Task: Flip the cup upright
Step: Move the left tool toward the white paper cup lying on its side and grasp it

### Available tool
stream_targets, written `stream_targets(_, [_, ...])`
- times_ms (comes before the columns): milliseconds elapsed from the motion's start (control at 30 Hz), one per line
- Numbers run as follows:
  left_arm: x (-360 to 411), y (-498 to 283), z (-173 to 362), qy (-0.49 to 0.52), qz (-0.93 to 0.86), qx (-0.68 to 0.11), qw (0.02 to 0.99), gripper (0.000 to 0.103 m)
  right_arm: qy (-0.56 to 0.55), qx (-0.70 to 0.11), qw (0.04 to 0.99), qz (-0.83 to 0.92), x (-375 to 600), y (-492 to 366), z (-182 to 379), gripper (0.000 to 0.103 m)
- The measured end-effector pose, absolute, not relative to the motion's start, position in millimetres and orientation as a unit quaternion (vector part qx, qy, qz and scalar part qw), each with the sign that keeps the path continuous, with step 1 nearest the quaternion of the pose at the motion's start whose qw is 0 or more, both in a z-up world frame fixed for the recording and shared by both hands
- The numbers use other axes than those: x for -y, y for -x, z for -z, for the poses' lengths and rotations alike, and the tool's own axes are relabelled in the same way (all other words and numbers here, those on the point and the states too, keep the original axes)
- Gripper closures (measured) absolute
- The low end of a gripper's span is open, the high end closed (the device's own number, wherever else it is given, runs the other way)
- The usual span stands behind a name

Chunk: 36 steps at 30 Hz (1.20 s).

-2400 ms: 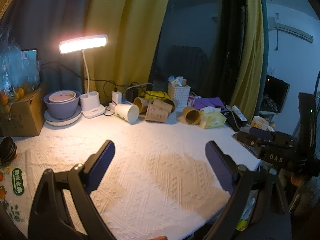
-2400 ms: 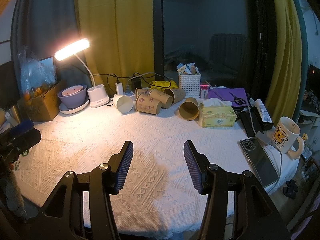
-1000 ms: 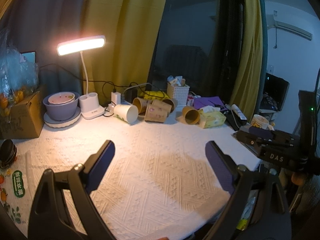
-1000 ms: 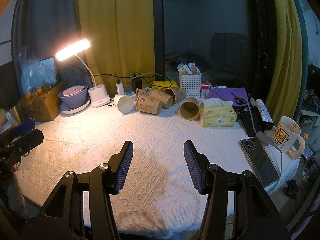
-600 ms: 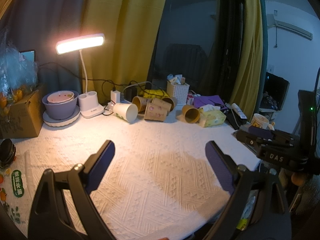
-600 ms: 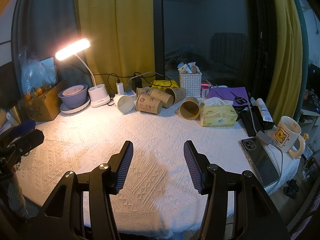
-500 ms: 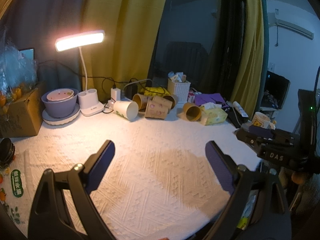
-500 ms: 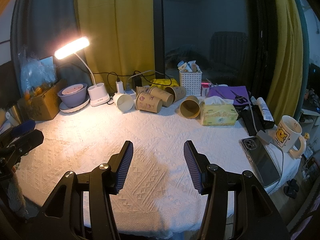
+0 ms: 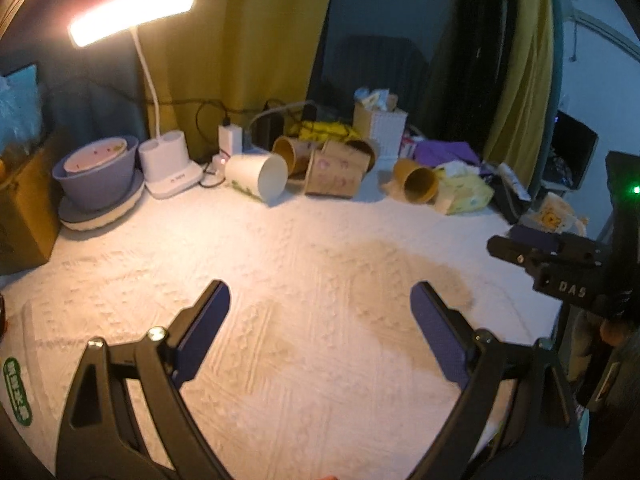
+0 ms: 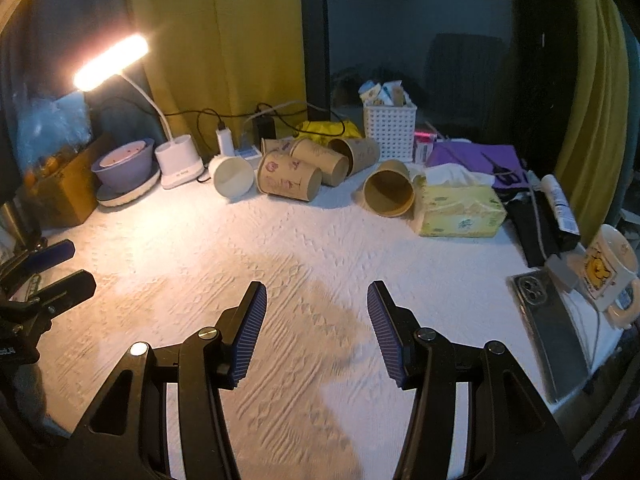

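Note:
Several paper cups lie on their sides at the back of the white tablecloth. A white cup (image 9: 258,176) (image 10: 233,177) lies leftmost, mouth toward me. Brown printed cups (image 9: 338,170) (image 10: 289,176) lie beside it. Another brown cup (image 9: 416,181) (image 10: 389,193) lies apart to the right, against the tissue box. My left gripper (image 9: 320,312) is open and empty above the cloth, well short of the cups. My right gripper (image 10: 314,312) is open and empty, also short of the cups. The right gripper also shows in the left wrist view (image 9: 556,256).
A lit desk lamp (image 10: 176,164) and a purple bowl on a plate (image 10: 124,168) stand back left, beside a cardboard box (image 10: 60,192). A white basket (image 10: 390,130), tissue box (image 10: 460,210), phone (image 10: 556,320) and mug (image 10: 610,272) are to the right. Cables run along the back.
Both grippers have moved forward over the table toward the cups and tilted down a little; the cups look nearer. Both stay open and empty.

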<state>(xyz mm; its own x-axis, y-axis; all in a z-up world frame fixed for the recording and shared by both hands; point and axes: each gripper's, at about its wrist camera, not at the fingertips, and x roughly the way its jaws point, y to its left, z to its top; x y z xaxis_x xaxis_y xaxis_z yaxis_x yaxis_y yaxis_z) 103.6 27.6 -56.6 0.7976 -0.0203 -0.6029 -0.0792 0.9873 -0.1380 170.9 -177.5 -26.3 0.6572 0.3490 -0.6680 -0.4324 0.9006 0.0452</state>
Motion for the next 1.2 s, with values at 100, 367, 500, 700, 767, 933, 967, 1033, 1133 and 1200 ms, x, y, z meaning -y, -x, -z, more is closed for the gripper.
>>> stream_targets(100, [-40,-127,63,0.080,-0.023,-0.336,0.938,0.010,0.060,-0.362,0.905,-0.215,175,-192,33,0.048])
stream_targets(367, [-69,-195,65,0.093,-0.037,-0.362,0.927,0.010,0.065,-0.378,0.899,-0.213,165,-254,41,0.048])
stream_targets(500, [-82,-232,65,0.095,-0.048,-0.365,0.925,0.010,0.069,-0.380,0.897,-0.216,156,-282,41,0.048])
stream_targets(700, [-102,-284,69,0.110,-0.072,-0.369,0.920,0.010,0.073,-0.384,0.894,-0.219,147,-320,46,0.048])
stream_targets(767, [-109,-296,72,0.123,-0.078,-0.371,0.917,0.010,0.074,-0.387,0.892,-0.221,144,-331,48,0.048])
stream_targets(933, [-129,-330,83,0.169,-0.090,-0.382,0.904,0.010,0.076,-0.393,0.888,-0.227,138,-353,56,0.048])
stream_targets(967, [-132,-336,85,0.176,-0.094,-0.382,0.902,0.011,0.076,-0.393,0.887,-0.228,137,-355,57,0.048])
stream_targets(1033, [-138,-348,89,0.191,-0.107,-0.382,0.898,0.011,0.077,-0.395,0.886,-0.230,135,-361,60,0.048])
stream_targets(1133, [-146,-360,95,0.223,-0.117,-0.385,0.888,0.011,0.075,-0.396,0.886,-0.231,134,-368,62,0.048])
stream_targets(1200, [-153,-370,101,0.248,-0.121,-0.390,0.879,0.011,0.074,-0.395,0.886,-0.232,134,-372,63,0.048])
